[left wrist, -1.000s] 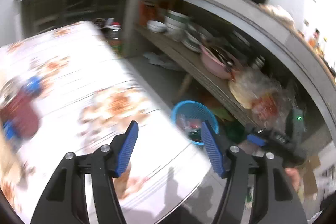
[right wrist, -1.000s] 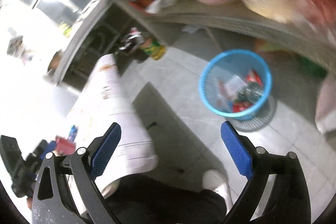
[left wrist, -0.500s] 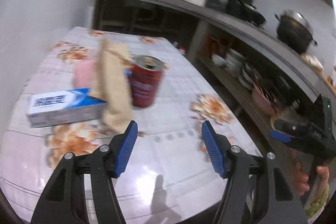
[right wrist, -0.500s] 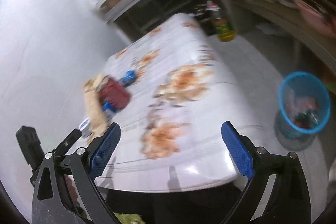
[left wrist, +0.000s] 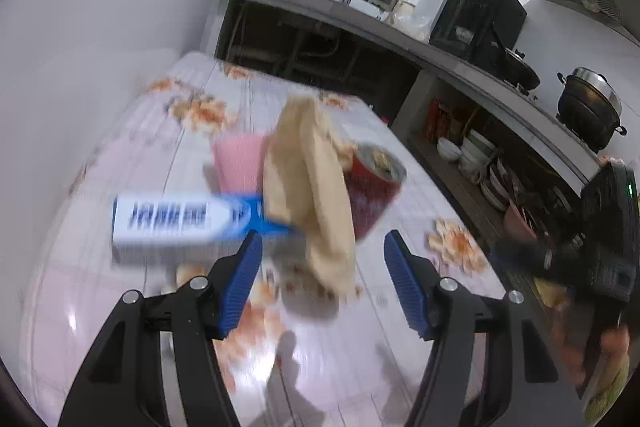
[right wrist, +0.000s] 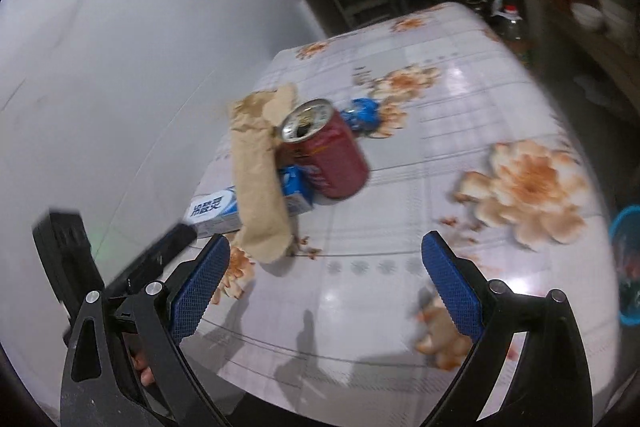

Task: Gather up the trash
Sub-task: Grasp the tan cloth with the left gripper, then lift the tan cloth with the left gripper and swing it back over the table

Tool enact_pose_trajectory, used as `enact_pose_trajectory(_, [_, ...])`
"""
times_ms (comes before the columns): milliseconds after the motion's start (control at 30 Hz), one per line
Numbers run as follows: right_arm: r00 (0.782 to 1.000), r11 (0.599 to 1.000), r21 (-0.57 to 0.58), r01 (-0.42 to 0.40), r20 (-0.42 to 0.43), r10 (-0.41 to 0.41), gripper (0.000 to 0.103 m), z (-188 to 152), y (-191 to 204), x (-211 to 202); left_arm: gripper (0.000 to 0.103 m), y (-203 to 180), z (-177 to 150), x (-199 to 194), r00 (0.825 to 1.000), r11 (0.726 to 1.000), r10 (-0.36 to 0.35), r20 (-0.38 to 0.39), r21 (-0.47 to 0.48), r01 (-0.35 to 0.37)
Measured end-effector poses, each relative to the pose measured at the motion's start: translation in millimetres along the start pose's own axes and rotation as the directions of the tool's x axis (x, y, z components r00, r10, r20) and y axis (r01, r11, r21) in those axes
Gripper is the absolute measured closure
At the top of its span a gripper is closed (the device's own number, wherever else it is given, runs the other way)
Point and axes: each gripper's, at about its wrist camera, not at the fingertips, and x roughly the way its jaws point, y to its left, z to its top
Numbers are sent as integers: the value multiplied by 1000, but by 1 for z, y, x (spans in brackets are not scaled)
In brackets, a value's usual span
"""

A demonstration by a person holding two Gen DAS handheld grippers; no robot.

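Now I see both grippers, left gripper (left wrist: 322, 267) and right gripper (right wrist: 326, 275), spread wide and empty above the floral table (right wrist: 460, 187); the red can (right wrist: 328, 153), brown paper bag (right wrist: 260, 187) and blue-white box (right wrist: 218, 213) sit clustered there.

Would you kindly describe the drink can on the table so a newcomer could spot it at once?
Start at the table with the floral cloth against the white wall. A small heap of rubbish lies near the wall side; the red can stands at its right edge, beside the tan paper bag and behind the blue-and-white box. It is the only round metal item, with an opened silver top.
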Motion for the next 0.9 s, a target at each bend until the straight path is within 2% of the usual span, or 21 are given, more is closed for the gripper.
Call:
enact_pose_trajectory(100, [1000,1000,-4,0,-30,0,11,-8,4,8,39,0,25,27,998,999,26,-52,30,-24])
enact_pose_trajectory(200, [999,1000,14,18,-46,-17,11,-16,-3,7,39,1,43,60,993,1000,19,-114,20,-16])
enact_pose_trajectory(267, [999,999,45,30,-47,-28,11,-20,-12,4,42,-2,48,76,990,999,26,-136,41,-20])
enact_pose_trajectory(300, [998,997,62,36,-46,-34,11,-22,-17,1,47,-4,49,84,989,997,45,-144,67,-36])
enact_pose_trajectory(367, [998,995,84,46,-44,-42,11,-25,-24,-4,78,-4,46,94,983,995,62,-173,86,-48])
enact_pose_trajectory(433, [998,994,96,55,-38,-52,11,-28,-30,-9,100,-2,43,95,981,996,55,-186,72,-42])
enact_pose_trajectory(633, [999,992,113,51,-24,-48,11,-30,-38,-18,103,-4,38,42,996,997,16,-85,83,-9])
enact_pose_trajectory(700, [999,992,115,45,-15,-43,11,-32,-38,-21,103,-10,42,11,999,995,-29,-42,95,33])
enact_pose_trajectory(800, [1000,993,118,29,0,-29,11,-34,-38,-25,103,-24,52,-30,997,988,-81,20,133,78])
enact_pose_trajectory(900, [1000,993,121,15,14,-17,11,-37,-37,-31,103,-44,63,-75,987,972,-129,96,211,106])
